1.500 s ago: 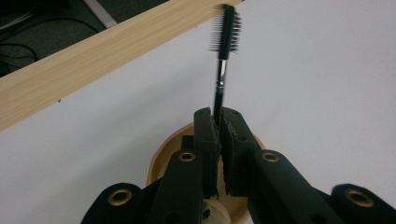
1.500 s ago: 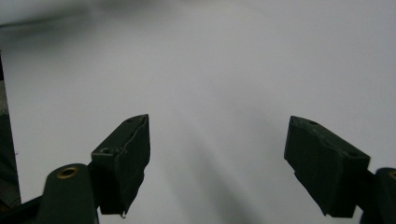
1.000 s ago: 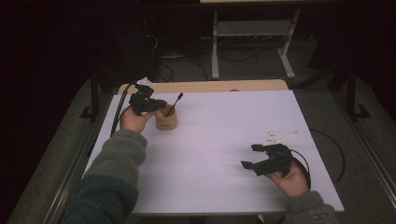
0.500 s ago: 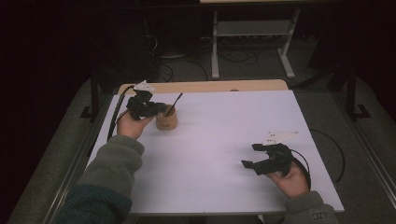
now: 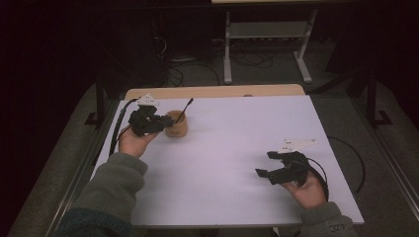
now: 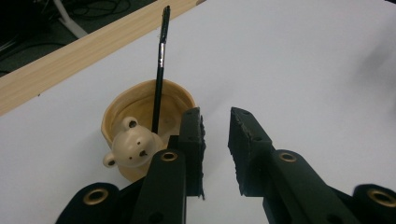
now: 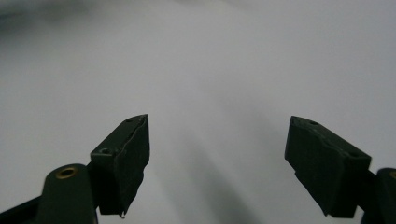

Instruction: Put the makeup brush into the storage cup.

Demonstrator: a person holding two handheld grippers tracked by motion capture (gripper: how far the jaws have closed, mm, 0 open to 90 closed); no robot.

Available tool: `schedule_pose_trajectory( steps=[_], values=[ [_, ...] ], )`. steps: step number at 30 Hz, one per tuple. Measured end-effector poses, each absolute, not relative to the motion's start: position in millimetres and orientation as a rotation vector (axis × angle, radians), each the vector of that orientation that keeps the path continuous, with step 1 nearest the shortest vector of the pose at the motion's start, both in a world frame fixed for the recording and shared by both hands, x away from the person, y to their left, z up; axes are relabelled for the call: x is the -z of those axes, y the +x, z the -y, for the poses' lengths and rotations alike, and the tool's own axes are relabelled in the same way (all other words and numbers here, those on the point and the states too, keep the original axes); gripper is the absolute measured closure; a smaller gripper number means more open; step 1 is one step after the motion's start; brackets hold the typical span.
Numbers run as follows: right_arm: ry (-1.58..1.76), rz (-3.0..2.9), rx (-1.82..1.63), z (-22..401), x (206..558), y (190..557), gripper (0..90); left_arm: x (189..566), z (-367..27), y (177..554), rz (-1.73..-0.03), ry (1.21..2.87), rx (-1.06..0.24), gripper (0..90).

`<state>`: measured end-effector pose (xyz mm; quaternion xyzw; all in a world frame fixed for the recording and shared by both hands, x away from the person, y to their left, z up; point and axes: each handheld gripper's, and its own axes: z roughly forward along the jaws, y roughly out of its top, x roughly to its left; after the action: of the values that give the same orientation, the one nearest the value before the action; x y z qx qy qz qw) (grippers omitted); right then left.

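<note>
My left gripper [image 6: 215, 122], jaws just parting narrowly on nothing, sat beside the bear cup [image 6: 140, 135]; my right gripper [image 7: 217, 140] gaped wide.

The high view is dim and grainy: the white table [image 5: 227, 148] is the one bright area, lit evenly from above, while the floor and room around it sink into near-black. Shadows under the hands are faint and soft. The left gripper view is brighter and mostly sharp; a small glint shows on the black stick [image 6: 161, 65] in the cup [image 6: 140, 112], and the nearest jaw parts at the bottom edge are slightly soft. The right gripper view is hazy, the table surface a blurred grey-white with dim shadow streaks and a dark smear at the top left corner.
</note>
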<state>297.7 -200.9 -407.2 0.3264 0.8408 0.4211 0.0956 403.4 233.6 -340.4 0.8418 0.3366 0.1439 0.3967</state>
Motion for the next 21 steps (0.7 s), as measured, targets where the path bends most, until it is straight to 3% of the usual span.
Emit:
schedule_pose_trajectory(
  steps=[11,21],
  values=[
    [0.97,-2.476,-1.238,202,407,298,21.1,346,-236,389,-0.85,2.126,-0.361,69.9],
    [0.965,-2.465,-1.233,201,407,296,21.3,351,-237,375,-0.837,2.118,-0.354,59.5]
  ],
)
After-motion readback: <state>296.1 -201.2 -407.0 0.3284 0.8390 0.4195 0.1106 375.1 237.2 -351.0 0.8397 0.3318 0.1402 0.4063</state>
